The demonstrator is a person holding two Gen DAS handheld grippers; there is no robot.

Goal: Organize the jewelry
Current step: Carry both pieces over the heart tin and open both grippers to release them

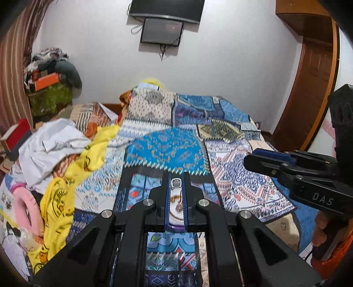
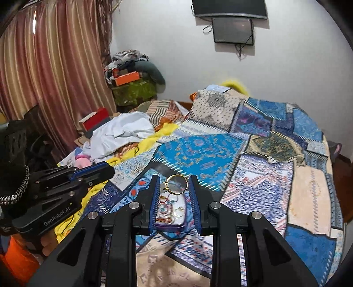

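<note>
Gold ring (image 2: 176, 184), blue patchwork bedspread (image 2: 198, 154)

Two hand-held grippers (image 2: 174, 187) (image 2: 97, 171), one gold ring (image 2: 176, 184), one jewelry tray (image 2: 169, 226), two wall screens (image 2: 229, 7) (image 2: 232, 29)

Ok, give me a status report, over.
Right tool shut on gold ring, over the jewelry tray. Left tool shut, load unclear. Nothing between ring and tray.

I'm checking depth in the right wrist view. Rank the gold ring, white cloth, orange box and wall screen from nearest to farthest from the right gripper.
1. gold ring, between the right gripper fingers
2. white cloth, left on the bed
3. orange box, far-left pile
4. wall screen, top, on the wall
</note>
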